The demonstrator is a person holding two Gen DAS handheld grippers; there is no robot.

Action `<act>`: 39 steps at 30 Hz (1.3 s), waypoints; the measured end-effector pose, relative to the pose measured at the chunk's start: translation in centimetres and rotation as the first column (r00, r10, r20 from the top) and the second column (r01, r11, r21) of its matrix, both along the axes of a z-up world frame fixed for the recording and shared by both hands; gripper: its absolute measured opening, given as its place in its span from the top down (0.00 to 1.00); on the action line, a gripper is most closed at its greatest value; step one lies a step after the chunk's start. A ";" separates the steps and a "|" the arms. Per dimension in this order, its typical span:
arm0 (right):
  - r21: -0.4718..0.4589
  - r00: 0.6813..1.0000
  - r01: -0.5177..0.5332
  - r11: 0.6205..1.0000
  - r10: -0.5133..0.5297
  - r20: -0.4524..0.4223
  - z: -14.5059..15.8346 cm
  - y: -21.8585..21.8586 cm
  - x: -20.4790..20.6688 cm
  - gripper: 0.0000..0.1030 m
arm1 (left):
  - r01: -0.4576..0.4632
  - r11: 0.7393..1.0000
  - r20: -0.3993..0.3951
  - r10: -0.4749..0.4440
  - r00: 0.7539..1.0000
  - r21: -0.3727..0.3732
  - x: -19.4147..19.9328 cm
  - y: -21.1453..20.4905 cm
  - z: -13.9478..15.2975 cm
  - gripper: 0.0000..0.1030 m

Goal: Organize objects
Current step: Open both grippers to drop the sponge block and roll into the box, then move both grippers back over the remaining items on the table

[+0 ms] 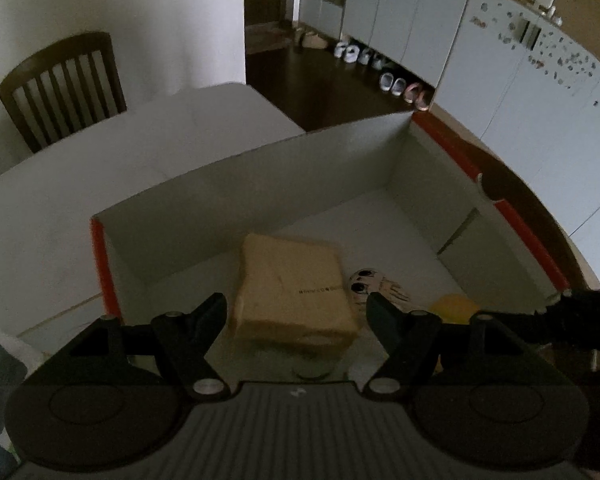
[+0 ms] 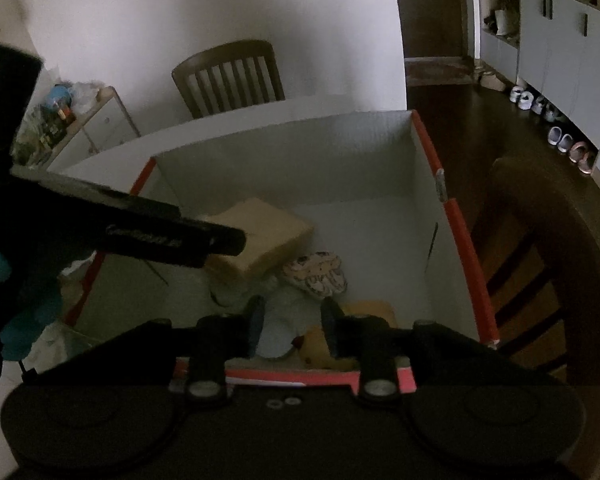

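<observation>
**Tongs hang over the box, both empty**

Left tongs (image 1: 296, 308) stand wide apart above the open box (image 1: 260, 168), with nothing between their fingers; the tan package (image 1: 292, 284) lies below and beyond them on the box floor, apart from the pads. Right tongs (image 2: 292, 320) are only narrowly parted, and in the right wrist view their tips frame a pale blue-white soft thing (image 2: 276, 336) lying in the box, without pressing on it as far as the dim frame shows, so I judge it a thing let go rather than held.

The box sits on the white tabletop (image 1: 60, 184), its red-edged walls high enough to keep things gathered in one place, which seems the reason everything lies here. The package rests flat toward the left of the box; a small patterned piece with cartoon eyes (image 1: 374, 286) lies just beside it, and a yellow object (image 1: 454, 306) sits nearer the front wall. They cluster at the near end, leaving the far half of the floor bare, likely because things were dropped in from this side.

Both tongs point steeply down into the box, as suits setting things in from above.
</observation>
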State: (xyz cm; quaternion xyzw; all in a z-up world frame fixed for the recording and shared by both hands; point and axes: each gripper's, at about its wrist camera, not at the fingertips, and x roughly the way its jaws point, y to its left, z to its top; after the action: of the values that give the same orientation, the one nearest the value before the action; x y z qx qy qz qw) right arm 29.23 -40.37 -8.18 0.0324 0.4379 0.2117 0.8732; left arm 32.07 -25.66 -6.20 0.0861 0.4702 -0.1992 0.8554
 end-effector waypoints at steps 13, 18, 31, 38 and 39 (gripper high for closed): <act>0.003 0.997 -0.010 1.000 0.010 0.072 3.1 1.0 -1.9 0.49 | 0.026 0.996 0.107 -0.017 0.994 -0.082 -4.7 4.5 4.7 0.26; -0.001 0.995 -0.013 1.000 0.013 0.102 4.1 2.3 -3.1 0.41 | 0.018 0.995 0.133 -0.004 0.991 -0.101 -6.2 7.1 5.7 0.26; -0.033 0.990 0.003 0.999 0.002 0.144 5.4 6.7 -6.3 0.22 | -0.010 0.989 0.175 0.036 0.984 -0.146 -9.9 14.8 7.0 0.19; -0.035 0.991 0.011 0.999 -0.006 0.134 5.3 9.5 -7.9 0.13 | -0.017 0.991 0.183 0.041 0.982 -0.131 -12.0 18.8 6.4 0.19; -0.038 0.991 0.007 0.999 -0.002 0.132 5.2 10.0 -8.1 0.12 | -0.021 0.991 0.180 0.044 0.983 -0.131 -12.1 19.3 6.4 0.19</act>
State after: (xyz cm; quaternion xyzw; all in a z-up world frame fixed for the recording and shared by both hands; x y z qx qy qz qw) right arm 21.09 -30.34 -2.97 0.0025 0.3830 0.2030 0.9012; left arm 19.93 -6.37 0.15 0.0410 0.3773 -0.2064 0.9019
